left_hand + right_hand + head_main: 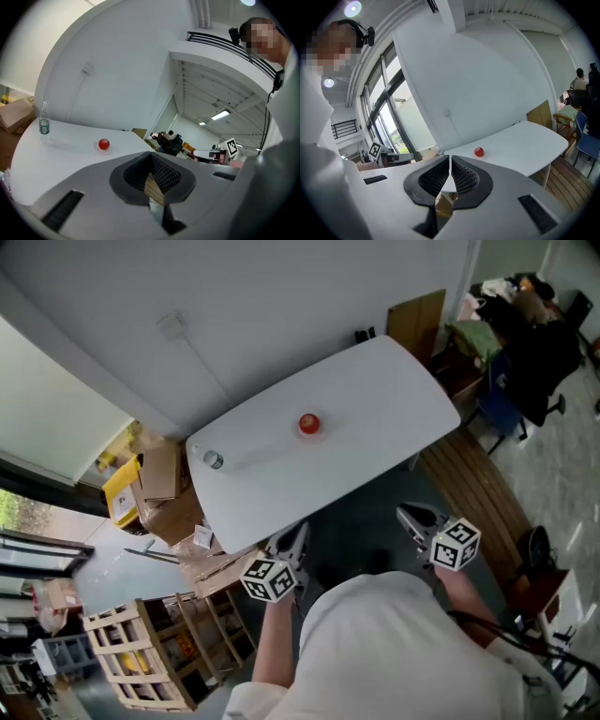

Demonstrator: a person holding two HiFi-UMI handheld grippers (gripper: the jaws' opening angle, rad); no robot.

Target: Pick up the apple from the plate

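Observation:
A red apple [308,422] rests on a small pale plate [309,433] near the middle of a white table [375,390]. The apple [104,143] shows far ahead in the left gripper view, and the apple [479,152] also far ahead in the right gripper view. My left gripper [298,542] is held before the table's near edge, jaws shut with nothing between them. To its right, my right gripper [412,519] is likewise short of the table, its jaws shut and empty. Both are well away from the apple.
A clear water bottle [212,459] stands at the table's left end. Cardboard boxes [169,498] and a wooden crate [141,652] lie left of the table. Chairs and piled clutter [525,343] are at the far right, with wooden decking [478,493] beside the table.

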